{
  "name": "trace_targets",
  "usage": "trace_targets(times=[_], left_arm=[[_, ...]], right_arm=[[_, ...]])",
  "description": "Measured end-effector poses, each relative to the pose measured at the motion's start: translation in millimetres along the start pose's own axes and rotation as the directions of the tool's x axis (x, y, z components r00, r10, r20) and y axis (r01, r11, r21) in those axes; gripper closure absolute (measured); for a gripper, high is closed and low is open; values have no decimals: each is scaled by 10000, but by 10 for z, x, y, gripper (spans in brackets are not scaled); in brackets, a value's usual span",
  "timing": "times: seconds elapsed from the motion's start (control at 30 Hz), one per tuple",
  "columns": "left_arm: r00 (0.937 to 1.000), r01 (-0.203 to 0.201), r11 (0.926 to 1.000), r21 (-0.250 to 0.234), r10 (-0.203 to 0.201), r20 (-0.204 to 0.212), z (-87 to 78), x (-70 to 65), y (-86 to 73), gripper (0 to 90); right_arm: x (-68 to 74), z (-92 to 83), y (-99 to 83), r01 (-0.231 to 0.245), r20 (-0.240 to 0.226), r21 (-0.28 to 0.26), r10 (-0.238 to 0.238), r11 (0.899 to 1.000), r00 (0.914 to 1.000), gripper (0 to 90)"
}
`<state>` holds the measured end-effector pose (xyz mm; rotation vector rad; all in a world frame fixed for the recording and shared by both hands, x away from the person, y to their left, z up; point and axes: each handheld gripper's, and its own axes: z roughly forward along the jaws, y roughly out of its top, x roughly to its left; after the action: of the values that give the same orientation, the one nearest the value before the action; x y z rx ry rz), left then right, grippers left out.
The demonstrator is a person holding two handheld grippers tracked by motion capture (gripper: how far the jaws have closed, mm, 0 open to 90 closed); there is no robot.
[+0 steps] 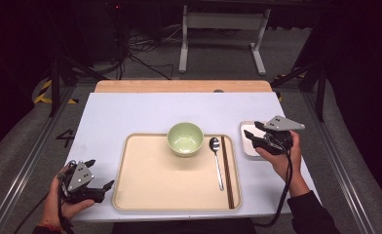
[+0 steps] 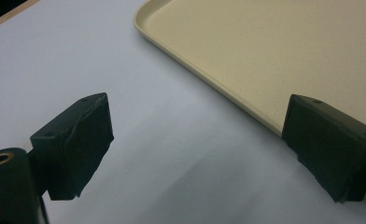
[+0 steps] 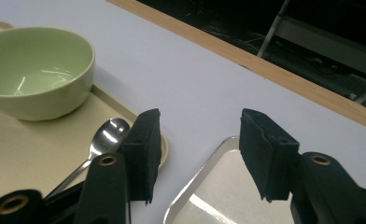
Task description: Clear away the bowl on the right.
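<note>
A beige tray (image 1: 155, 180) lies at the table's front middle, with a pale green bowl (image 1: 184, 138) on its far edge. A metal spoon (image 1: 217, 161) and dark chopsticks (image 1: 227, 175) lie along its right side. To the right of it sits a small shiny metal tray (image 1: 247, 146). My right gripper (image 1: 251, 129) hovers over that metal tray (image 3: 218, 186), open, with nothing between its jaws (image 3: 200, 121). The bowl (image 3: 31, 74) and the spoon (image 3: 104, 137) lie to its left. My left gripper (image 1: 100, 173) rests open beside the beige tray's (image 2: 265, 46) left edge, its jaws (image 2: 197, 121) wide over bare table.
The white tabletop (image 1: 130, 112) ends in a wooden strip (image 1: 179, 86) at the far side. Beyond it are a grey floor, cables and a white table frame (image 1: 223, 29). Metal rails run along both sides of the table.
</note>
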<state>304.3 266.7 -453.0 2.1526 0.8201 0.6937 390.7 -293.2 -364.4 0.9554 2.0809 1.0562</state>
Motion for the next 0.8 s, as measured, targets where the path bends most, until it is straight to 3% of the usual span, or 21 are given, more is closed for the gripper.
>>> trace_targets(times=[0.27, 0.53, 0.8], left_arm=[[10000, 9, 10000, -20, -9, 45, -18, -3, -8, 96], [10000, 40, 10000, 5, -40, 3, -27, -3, -21, 95], [9999, 75, 9999, 117, -75, 72, -3, -14, -17, 96]], right_arm=[[-103, -40, -96, -200, 383, 414, 184, 9989, 9991, 470], [-250, -42, -232, -169, 1322, 1092, 23, 9939, 9912, 383], [-493, -46, -454, -934, 1732, 1664, 641, 9816, 9828, 332]])
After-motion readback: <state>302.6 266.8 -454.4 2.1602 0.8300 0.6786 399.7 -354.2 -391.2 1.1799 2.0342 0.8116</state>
